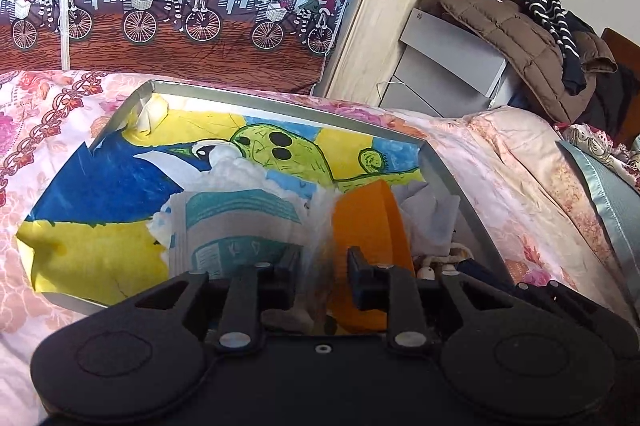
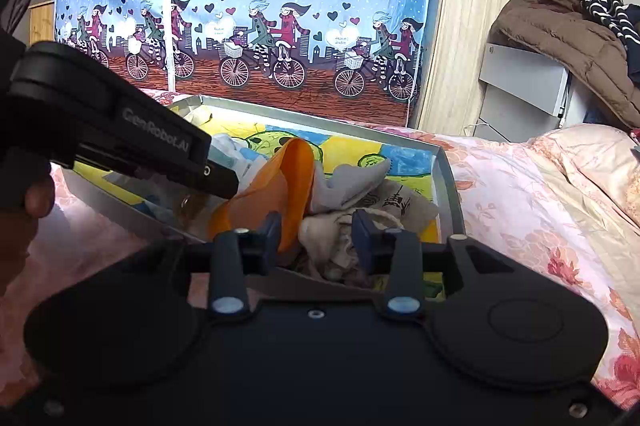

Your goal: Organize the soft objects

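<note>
Right wrist view is showing both grippers working at the grey tray [image 2: 448, 166]. Right gripper [image 2: 316, 232] is hovering part-spread over beige cloth [image 2: 332, 242] inside it; left gripper [image 1: 324, 268] is standing part-spread beside the orange piece [image 1: 370, 222]. Sorting looks under way; next calls for closing on one item.

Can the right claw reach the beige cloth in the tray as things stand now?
Probably yes. The right claw is open just above the beige cloth, and nothing lies between them. The orange cloth stands at its left finger, and the left claw works farther left, so neither blocks it.
</note>
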Demonstrator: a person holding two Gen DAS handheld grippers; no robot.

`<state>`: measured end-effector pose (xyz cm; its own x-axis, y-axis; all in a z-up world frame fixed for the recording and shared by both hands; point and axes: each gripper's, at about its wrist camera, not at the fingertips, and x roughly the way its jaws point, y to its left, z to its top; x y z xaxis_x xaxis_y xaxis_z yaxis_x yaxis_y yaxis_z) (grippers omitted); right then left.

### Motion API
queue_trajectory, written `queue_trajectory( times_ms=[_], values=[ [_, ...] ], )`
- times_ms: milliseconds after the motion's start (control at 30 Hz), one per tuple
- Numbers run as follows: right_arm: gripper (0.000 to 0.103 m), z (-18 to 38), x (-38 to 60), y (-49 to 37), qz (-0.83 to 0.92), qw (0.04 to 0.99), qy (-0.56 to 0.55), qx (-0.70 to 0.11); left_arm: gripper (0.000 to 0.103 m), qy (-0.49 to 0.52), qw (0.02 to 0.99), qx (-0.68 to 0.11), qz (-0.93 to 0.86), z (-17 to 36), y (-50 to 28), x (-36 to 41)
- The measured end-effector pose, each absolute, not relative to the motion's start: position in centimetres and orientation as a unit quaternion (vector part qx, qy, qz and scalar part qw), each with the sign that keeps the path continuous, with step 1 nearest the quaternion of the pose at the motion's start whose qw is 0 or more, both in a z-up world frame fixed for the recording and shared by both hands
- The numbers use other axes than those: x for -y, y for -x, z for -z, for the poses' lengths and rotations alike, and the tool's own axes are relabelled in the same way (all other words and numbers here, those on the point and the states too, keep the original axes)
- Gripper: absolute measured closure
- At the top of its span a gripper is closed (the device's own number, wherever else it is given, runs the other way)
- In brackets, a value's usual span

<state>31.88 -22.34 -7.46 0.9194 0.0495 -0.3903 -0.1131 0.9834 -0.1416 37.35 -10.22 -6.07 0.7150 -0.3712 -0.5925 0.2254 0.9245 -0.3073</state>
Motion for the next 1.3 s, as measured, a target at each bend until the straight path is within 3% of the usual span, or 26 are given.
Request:
queue_trajectory(
  times_ms=[67,133,333,500,600,667,800,967,1300],
  values=[
    [0.07,7.3,22.3,-31.8,-0.038,0.976,0.078,-0.198,0.055,0.111,0.921,-0.338,0.16,5.7,-36.9,10.0],
    [0.062,7.1,22.4,-31.9,-0.032,0.977,0.073,-0.196,0.049,0.118,0.923,-0.33,0.156,5.4,-36.3,9.6],
    [0.041,5.5,23.8,-30.7,-0.017,0.983,0.044,-0.179,0.041,0.143,0.938,-0.288,0.128,4.0,-33.5,7.3],
    [0.017,2.9,24.7,-29.2,-0.01,0.987,0.021,-0.159,0.031,0.132,0.956,-0.244,0.099,1.7,-30.7,5.8],
    [0.001,1.0,24.9,-27.7,-0.009,0.99,0.011,-0.14,0.018,0.117,0.967,-0.214,0.074,0.2,-28.6,5.0],
    [0.001,-0.1,25.0,-26.5,-0.009,0.992,0.008,-0.127,0.007,0.112,0.971,-0.204,0.057,-0.7,-27.2,4.5],
    [0.0,-2.0,24.5,-23.8,-0.021,0.994,0.022,-0.107,0.001,0.12,0.973,-0.193,0.041,-2.6,-24.5,3.1],
    [0.0,-3.8,23.4,-20.3,-0.034,0.996,0.049,-0.073,0.001,0.129,0.975,-0.181,0.024,-4.2,-20.8,1.7],
    [0.0,-3.9,23.0,-13.5,-0.027,0.999,-0.014,-0.024,0.001,0.105,0.981,-0.162,-0.008,-4.1,-11.4,-0.7]
  ],
)
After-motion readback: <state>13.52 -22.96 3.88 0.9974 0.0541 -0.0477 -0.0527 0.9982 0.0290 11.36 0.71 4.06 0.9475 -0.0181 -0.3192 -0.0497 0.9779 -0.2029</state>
